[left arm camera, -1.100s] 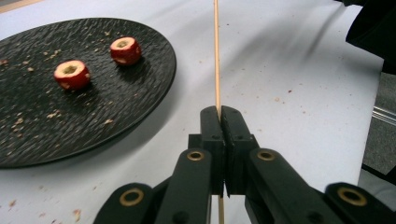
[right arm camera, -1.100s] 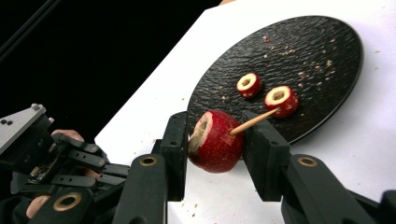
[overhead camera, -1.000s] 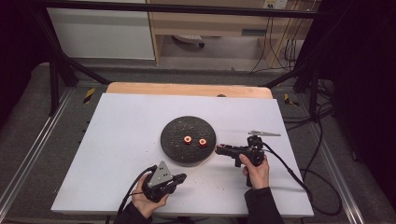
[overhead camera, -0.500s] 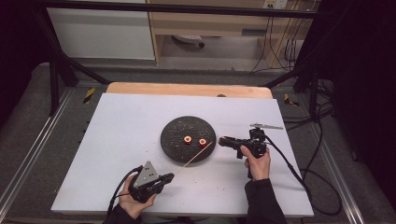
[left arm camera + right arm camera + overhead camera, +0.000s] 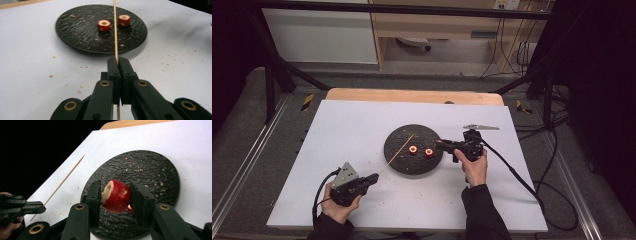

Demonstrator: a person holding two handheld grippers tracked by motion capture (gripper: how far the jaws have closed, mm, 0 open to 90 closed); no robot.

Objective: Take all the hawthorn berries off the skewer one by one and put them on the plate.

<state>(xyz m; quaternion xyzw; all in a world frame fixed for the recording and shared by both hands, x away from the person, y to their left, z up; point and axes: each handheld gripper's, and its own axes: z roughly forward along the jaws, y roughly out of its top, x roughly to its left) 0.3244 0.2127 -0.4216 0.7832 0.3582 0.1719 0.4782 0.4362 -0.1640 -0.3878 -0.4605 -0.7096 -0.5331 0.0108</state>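
Observation:
A black round plate (image 5: 402, 160) lies mid-table with two small red cored apple pieces (image 5: 413, 149) (image 5: 429, 152) on it. My left gripper (image 5: 374, 177), near the table's front left, is shut on a thin wooden skewer (image 5: 397, 152) that slants up over the plate's left part. In the left gripper view the jaws (image 5: 117, 61) pinch the skewer (image 5: 115, 30), which points at the pieces (image 5: 104, 25) (image 5: 124, 20). My right gripper (image 5: 441, 144) hovers at the plate's right edge. It (image 5: 115, 187) is shut on a red apple chunk (image 5: 116, 196) above the plate (image 5: 150, 170).
The white tabletop (image 5: 337, 130) carries scattered crumbs around the plate. A wooden board edge (image 5: 412, 95) runs along the far side. Cables (image 5: 522, 180) trail off to the right, and metal frame rails flank the table.
The left hand has moved left along the front, and the skewer now slants up over the plate. The right hand has moved a little away from the person, toward the plate's edge.

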